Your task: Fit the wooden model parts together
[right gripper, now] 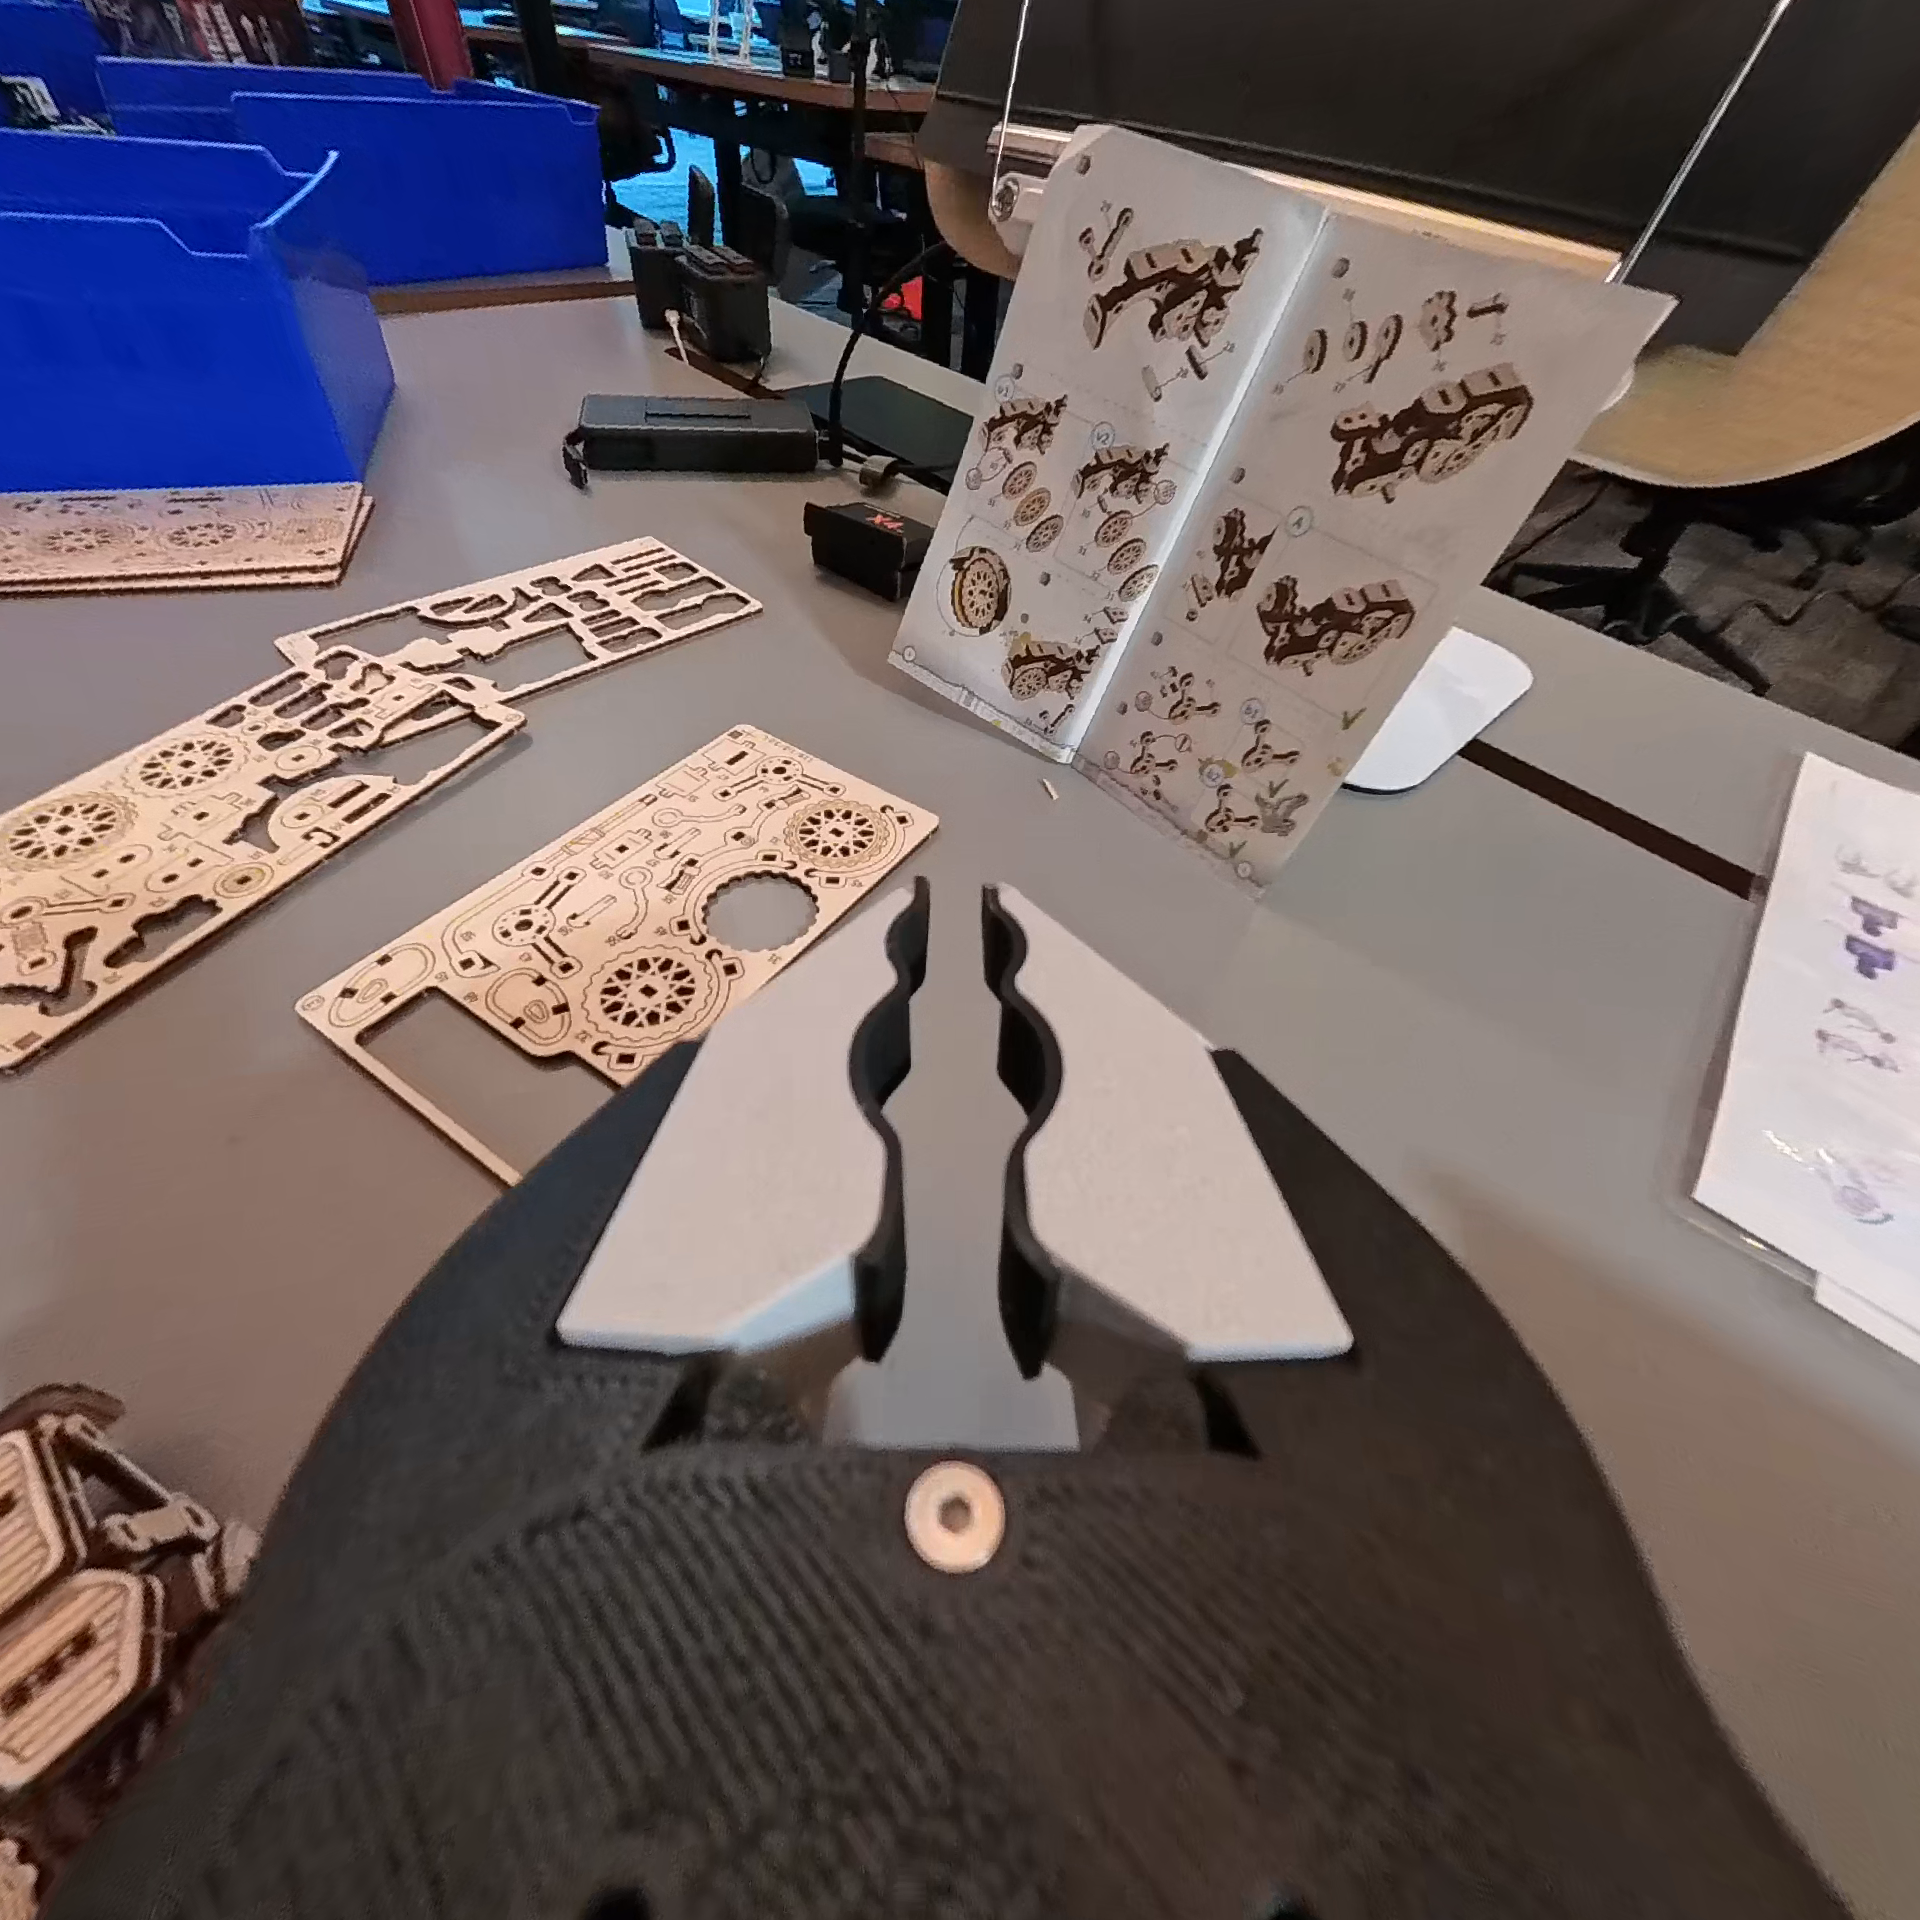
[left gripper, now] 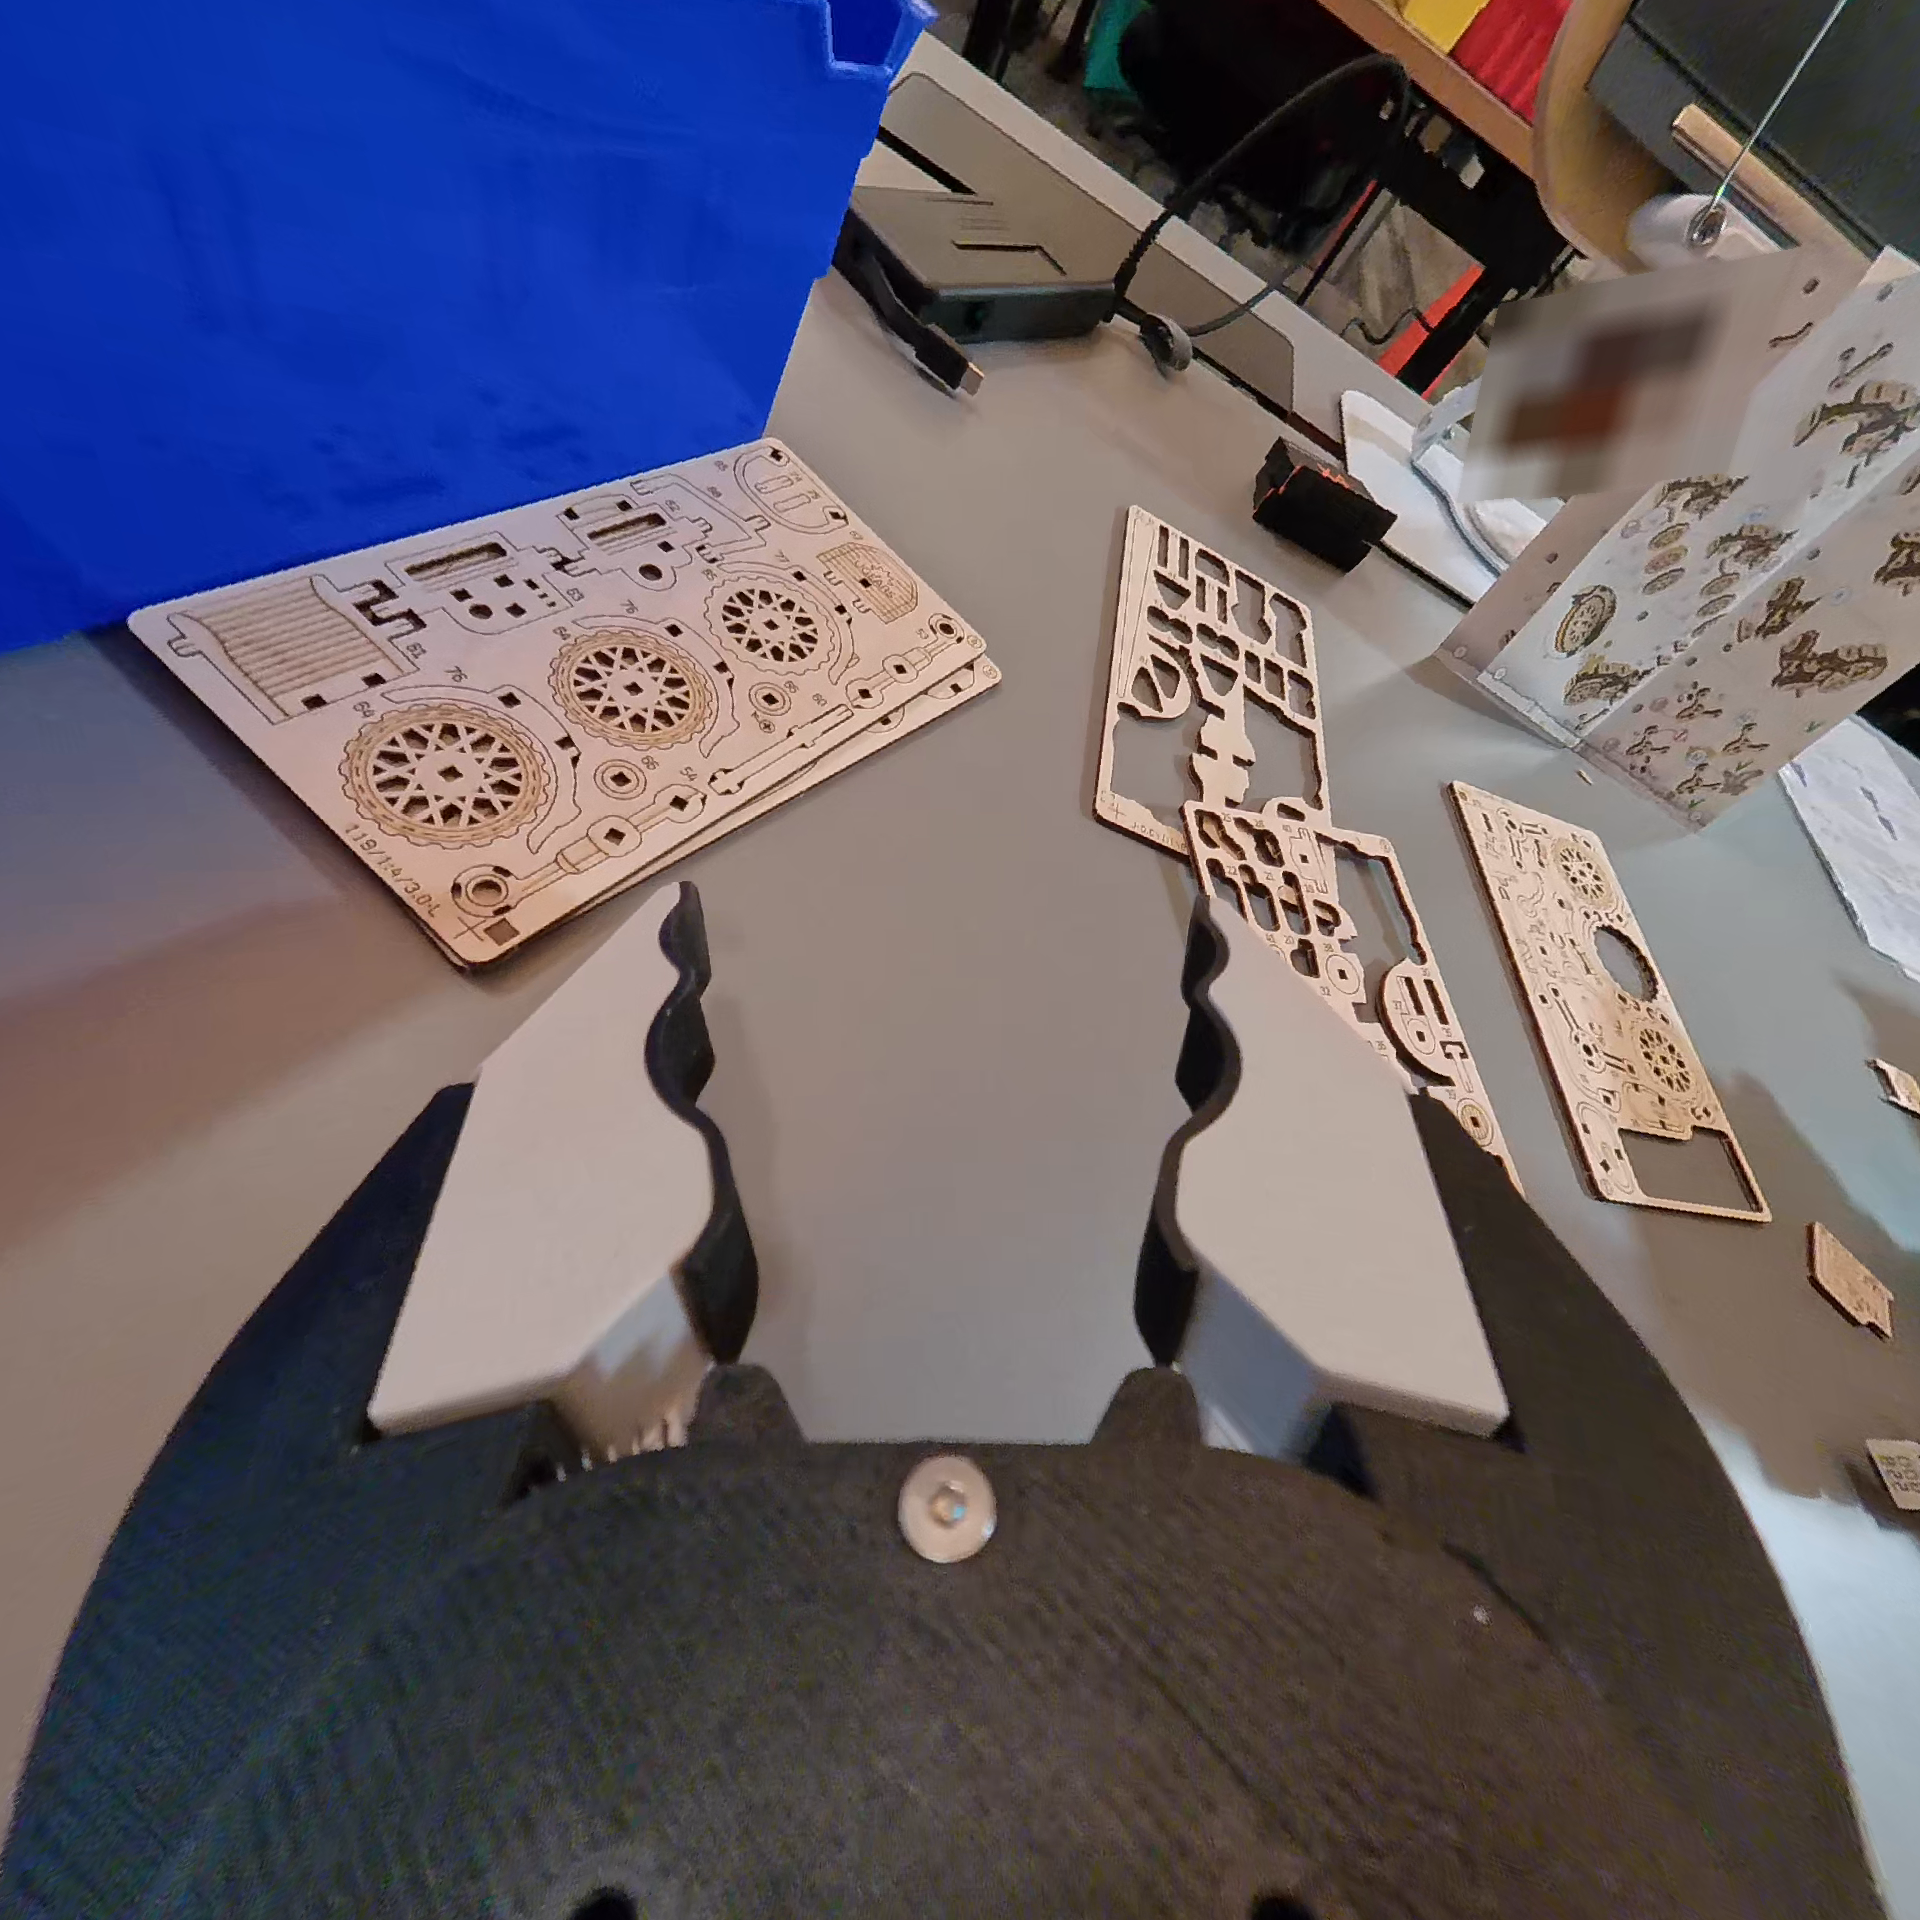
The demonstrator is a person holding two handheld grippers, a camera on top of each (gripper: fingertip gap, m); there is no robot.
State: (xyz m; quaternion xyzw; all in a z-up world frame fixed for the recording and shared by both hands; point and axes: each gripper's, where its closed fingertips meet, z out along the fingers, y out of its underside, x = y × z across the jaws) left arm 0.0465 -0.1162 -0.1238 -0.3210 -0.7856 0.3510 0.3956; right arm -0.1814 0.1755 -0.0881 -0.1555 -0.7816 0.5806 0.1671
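Note:
Laser-cut wooden sheets lie flat on a grey table. In the left wrist view a stack of sheets with wheel parts (left gripper: 561, 686) lies ahead to the left. Two punched-out frames (left gripper: 1210, 665) (left gripper: 1309, 914) and a part-used sheet (left gripper: 1600, 997) lie to the right. My left gripper (left gripper: 940, 914) is open and empty above bare table. My right gripper (right gripper: 956, 896) has its jaws almost together with nothing between them, just right of the part-used sheet (right gripper: 623, 935). A partly built wooden model (right gripper: 73, 1558) shows at the lower left of the right wrist view.
An open instruction booklet (right gripper: 1195, 520) stands upright on a white stand (right gripper: 1444, 717). Blue bins (right gripper: 177, 343) (left gripper: 364, 260) stand at the far left. A black power adapter (right gripper: 696, 431), a small black box (right gripper: 868, 535), a sleeved paper (right gripper: 1829, 1039) and small loose wooden pieces (left gripper: 1849, 1278) are around. My hands' fingertips stand some 40 cm from each other.

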